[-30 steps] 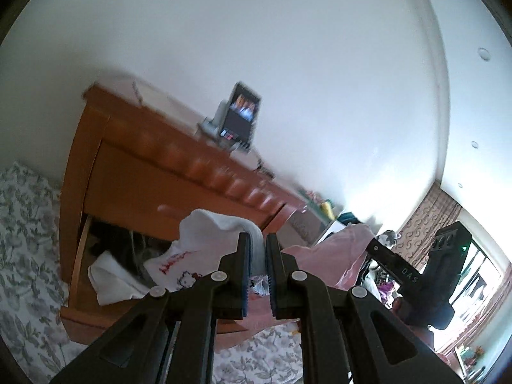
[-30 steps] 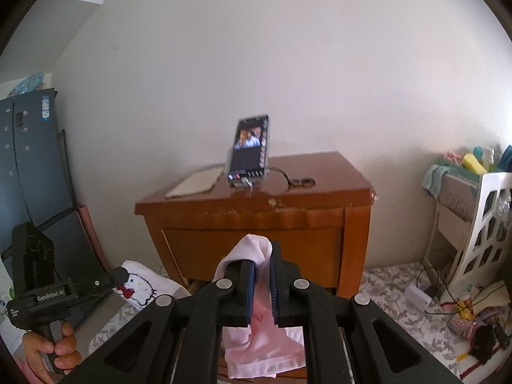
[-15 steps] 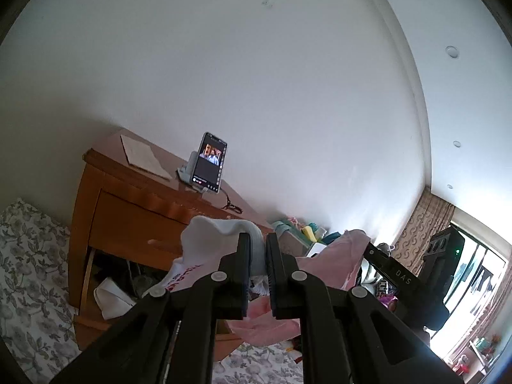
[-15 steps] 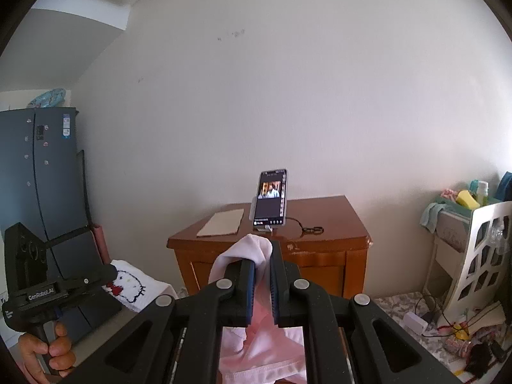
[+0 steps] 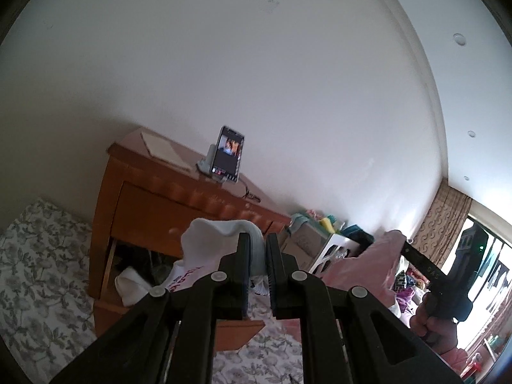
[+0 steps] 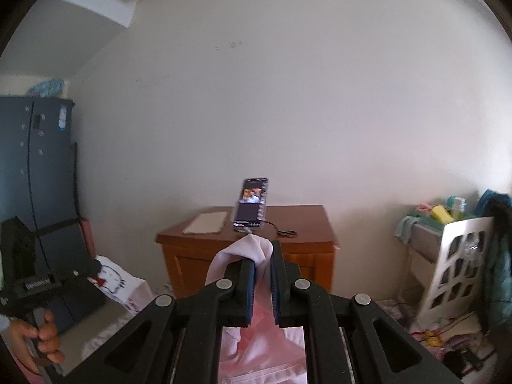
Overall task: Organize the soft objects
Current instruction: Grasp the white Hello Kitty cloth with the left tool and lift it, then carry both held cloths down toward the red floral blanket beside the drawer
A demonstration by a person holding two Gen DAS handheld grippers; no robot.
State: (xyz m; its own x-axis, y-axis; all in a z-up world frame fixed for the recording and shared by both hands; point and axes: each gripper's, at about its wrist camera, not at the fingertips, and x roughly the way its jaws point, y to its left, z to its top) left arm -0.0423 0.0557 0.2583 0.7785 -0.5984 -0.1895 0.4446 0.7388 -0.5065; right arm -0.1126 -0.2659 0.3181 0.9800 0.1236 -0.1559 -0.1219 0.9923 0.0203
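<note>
My left gripper (image 5: pixel 257 240) is shut on the white end of a garment (image 5: pixel 211 240) with a red cartoon print. The cloth turns pink (image 5: pixel 368 268) and runs right to my right gripper (image 5: pixel 404 245), held by a hand (image 5: pixel 428 323). In the right wrist view my right gripper (image 6: pixel 263 249) is shut on the pale pink fold (image 6: pixel 243 252), and more pink cloth hangs below the fingers. The white printed part (image 6: pixel 118 284) stretches left to the left gripper (image 6: pixel 88 265). Both ends are lifted in the air.
A wooden nightstand (image 6: pixel 307 224) stands against the wall, with a phone on a stand (image 6: pixel 251 203) and a flat pad on top. Its lower drawer (image 5: pixel 134 281) is open with clothes inside. White rack (image 6: pixel 454 256) right, dark cabinet (image 6: pixel 38 176) left, floral bedding (image 5: pixel 38 256) below.
Both grippers have risen and pulled back from the nightstand, which now sits lower and smaller in view. The cloth went up with them; both grips are unchanged.
</note>
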